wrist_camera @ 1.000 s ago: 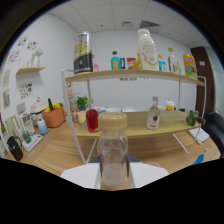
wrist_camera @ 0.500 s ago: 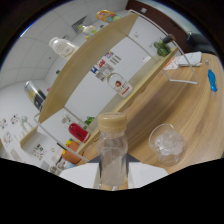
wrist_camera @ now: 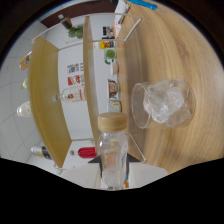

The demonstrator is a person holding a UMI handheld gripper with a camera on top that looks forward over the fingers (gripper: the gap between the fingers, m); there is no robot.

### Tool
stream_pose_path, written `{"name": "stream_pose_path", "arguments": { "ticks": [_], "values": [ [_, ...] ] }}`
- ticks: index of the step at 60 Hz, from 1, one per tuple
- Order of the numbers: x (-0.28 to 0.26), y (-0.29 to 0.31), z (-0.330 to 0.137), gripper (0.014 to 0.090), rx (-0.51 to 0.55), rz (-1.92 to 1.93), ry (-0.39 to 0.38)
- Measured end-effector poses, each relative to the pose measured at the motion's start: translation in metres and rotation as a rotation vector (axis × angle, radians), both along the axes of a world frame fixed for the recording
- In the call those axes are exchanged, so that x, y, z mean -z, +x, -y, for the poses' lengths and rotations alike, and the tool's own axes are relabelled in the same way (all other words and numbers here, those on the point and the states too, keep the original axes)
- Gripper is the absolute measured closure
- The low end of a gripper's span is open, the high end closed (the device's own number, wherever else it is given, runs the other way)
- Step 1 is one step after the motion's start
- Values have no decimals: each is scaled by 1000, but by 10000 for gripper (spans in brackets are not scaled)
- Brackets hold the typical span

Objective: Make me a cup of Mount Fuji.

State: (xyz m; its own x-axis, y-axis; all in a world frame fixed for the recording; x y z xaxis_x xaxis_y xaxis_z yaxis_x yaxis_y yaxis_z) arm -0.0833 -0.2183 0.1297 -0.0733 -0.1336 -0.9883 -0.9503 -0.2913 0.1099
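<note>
A clear bottle [wrist_camera: 114, 152] with a tan cap [wrist_camera: 112, 121] stands up between my fingers, and my gripper [wrist_camera: 115, 170] is shut on its lower body. The whole view is rolled about a quarter turn, so the bottle is tipped sideways relative to the room. Just beyond the cap and to its side, a clear glass [wrist_camera: 162, 105] holding ice cubes rests on the wooden table [wrist_camera: 200, 60]. The bottle's cap is on. Whether the bottle holds liquid is hard to tell.
A wooden two-tier shelf [wrist_camera: 90, 75] against a white wall carries several bottles and cartons, among them a red bottle [wrist_camera: 86, 151] and a small green plant [wrist_camera: 75, 32]. A clear stand [wrist_camera: 125, 25] is on the table near the shelf.
The gripper has rolled further with the bottle in it. The shelf has gone from level to nearly vertical in the view, and the ice glass is now closer, beside the cap.
</note>
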Motion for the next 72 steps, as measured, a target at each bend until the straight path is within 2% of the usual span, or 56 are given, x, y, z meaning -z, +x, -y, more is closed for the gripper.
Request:
{"name": "stream_pose_path", "arguments": {
  "ticks": [13, 33, 39, 53, 59, 65, 72],
  "values": [
    [-3, 3, -1, 679, 30, -192, -10],
    [-8, 2, 0, 680, 3, -197, -6],
    [-15, -2, 4, 680, -35, -21, 13],
    [-61, -8, 6, 677, -76, 683, 192],
    [-64, -9, 1, 678, -76, 974, 234],
    [-43, -14, -6, 679, -110, 1230, 227],
    [-1, -17, -11, 679, -174, 1462, 178]
  ]
}}
